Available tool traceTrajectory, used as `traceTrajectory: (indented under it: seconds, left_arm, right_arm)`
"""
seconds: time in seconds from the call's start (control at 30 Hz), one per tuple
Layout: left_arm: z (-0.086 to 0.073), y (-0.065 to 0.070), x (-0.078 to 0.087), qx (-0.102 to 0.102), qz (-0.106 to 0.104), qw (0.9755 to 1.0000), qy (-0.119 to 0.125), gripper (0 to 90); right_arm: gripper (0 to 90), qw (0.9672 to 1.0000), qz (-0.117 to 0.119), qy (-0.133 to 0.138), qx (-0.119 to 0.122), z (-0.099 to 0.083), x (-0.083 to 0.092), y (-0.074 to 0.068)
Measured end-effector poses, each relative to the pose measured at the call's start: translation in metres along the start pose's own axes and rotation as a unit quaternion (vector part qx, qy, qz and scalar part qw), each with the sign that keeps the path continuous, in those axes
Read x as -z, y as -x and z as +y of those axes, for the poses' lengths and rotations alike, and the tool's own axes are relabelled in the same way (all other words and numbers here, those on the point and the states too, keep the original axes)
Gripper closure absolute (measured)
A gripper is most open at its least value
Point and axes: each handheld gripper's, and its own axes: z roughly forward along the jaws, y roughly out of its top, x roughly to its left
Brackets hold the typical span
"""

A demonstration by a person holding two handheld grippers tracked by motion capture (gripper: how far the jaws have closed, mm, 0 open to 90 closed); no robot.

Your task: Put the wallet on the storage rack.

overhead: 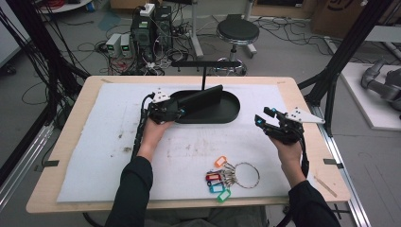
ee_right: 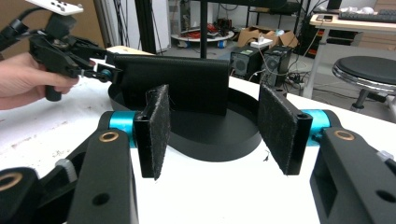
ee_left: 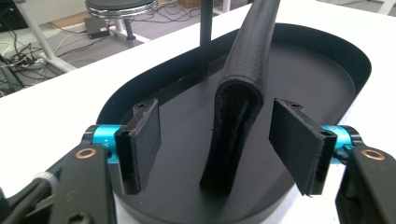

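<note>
While the black leather wallet (ee_left: 236, 126) stands on its edge in the black oval tray (overhead: 227, 115), the left gripper (ee_left: 215, 140) straddles its near end with both pads clear of the leather, gripping nothing. The right gripper (overhead: 270, 121) hovers off to the tray's right, jaws apart and empty. Unsupported, the folded wallet could tip over, and a nudge from either left pad on withdrawal would likely topple it. A key ring with coloured tags (overhead: 226, 178) lies near the table's front edge.
</note>
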Motion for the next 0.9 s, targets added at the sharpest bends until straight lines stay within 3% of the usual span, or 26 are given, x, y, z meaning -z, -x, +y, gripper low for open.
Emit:
traceTrajectory:
  seconds: [0.07,0.17,0.3,0.4,0.43,0.5,0.57,0.63,0.77,0.9]
  left_arm:
    - [0.001,0.001,0.005,-0.001,0.000,1.0000,-0.002,28.3]
    - [0.002,0.003,0.015,-0.007,-0.007,0.9999,-0.006,27.3]
    - [0.006,0.006,0.031,0.001,-0.014,0.9998,-0.012,27.3]
    - [0.007,0.010,0.041,-0.002,-0.016,0.9999,-0.003,27.4]
    - [0.007,0.013,0.053,0.003,-0.018,0.9998,0.008,27.3]
    - [0.008,0.014,0.058,0.002,-0.021,0.9997,0.011,27.3]
    - [0.006,0.018,0.074,0.004,-0.024,0.9992,0.031,27.3]
    - [0.004,0.022,0.086,0.007,-0.026,0.9986,0.044,26.5]
    - [-0.005,0.027,0.109,0.004,-0.026,0.9987,0.043,26.1]
    - [-0.020,0.028,0.129,0.022,-0.017,0.9987,0.042,23.0]
  right_arm:
    - [45.4,1.0000,-0.002,-0.001,0.001,0.000,0.001,0.000]
    - [44.8,1.0000,-0.005,-0.001,-0.002,0.000,0.001,0.002]
    - [44.4,1.0000,-0.007,-0.002,-0.002,0.000,0.001,0.001]
    - [44.0,1.0000,-0.006,-0.006,0.004,0.000,0.001,-0.001]
    - [43.9,0.9999,-0.004,-0.008,0.005,0.000,0.001,-0.001]
    - [43.9,0.9999,-0.004,-0.010,0.006,0.000,0.000,-0.002]
    - [43.1,0.9998,-0.004,-0.014,0.010,0.000,0.000,-0.003]
    - [42.8,0.9998,-0.004,-0.018,0.011,0.000,0.001,-0.004]
    - [42.3,0.9995,0.001,-0.027,0.018,0.000,0.003,-0.006]
    - [40.5,0.9993,-0.001,-0.033,0.018,0.000,0.007,-0.005]
